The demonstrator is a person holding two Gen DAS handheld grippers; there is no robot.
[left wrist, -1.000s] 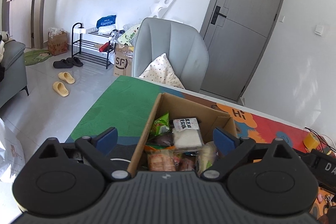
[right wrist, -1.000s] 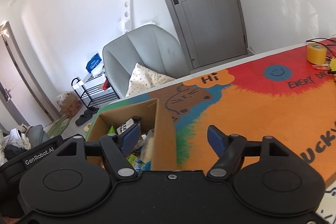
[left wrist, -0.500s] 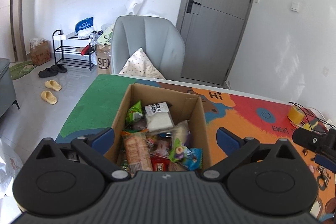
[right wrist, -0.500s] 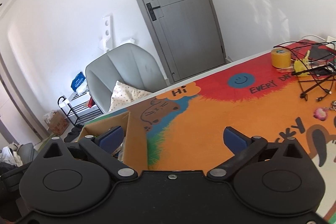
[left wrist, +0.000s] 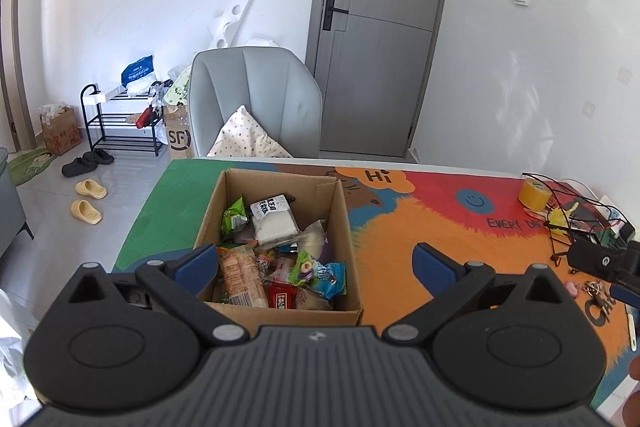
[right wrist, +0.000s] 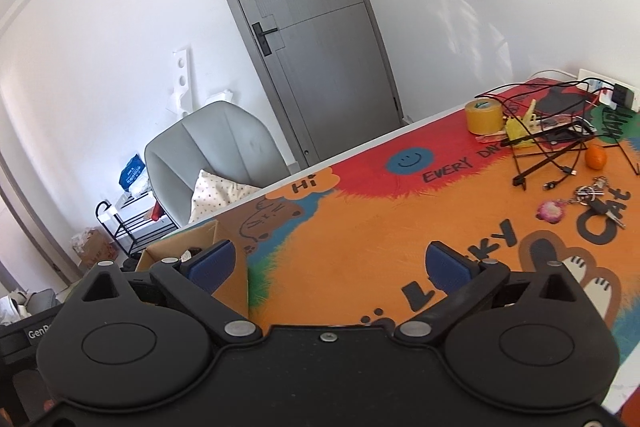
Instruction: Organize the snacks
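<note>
- Left hand-held gripper (left wrist: 316, 263): released, blue pads spread wide, nothing between them; held above the near end of one open cardboard box (left wrist: 348, 227).
- Right hand-held gripper (right wrist: 334, 263): released likewise, empty; held over the orange part of the printed mat (right wrist: 360, 227) on the counter (right wrist: 420, 121), to the right of the box.
- Left wrist view only: box interior. Loose snack packets inside, overlapping, full count not possible. Countable on top: one white packet with black lettering (left wrist: 274, 221), one green packet (left wrist: 234, 217), one orange-brown biscuit pack (left wrist: 242, 279), one red packet (left wrist: 282, 297), one blue-and-green packet (left wrist: 320, 273).
- Right wrist view of the same box (right wrist: 236, 279): only a corner and outer wall seen behind the left pad; contents mostly hidden.
- Right wrist view only: one orange fruit (right wrist: 596, 157), one pink keychain charm (right wrist: 551, 211) with keys beside it, tangle of black cables (right wrist: 548, 151).
- Both views: one roll of yellow tape (left wrist: 534, 195) at the far right of the counter, one grey armchair (left wrist: 256, 99) with one dotted cushion behind the counter, one grey door.
- Left wrist view only: two yellow slippers (left wrist: 88, 201) and one dark pair on the floor, one black shoe rack (left wrist: 120, 119).
</note>
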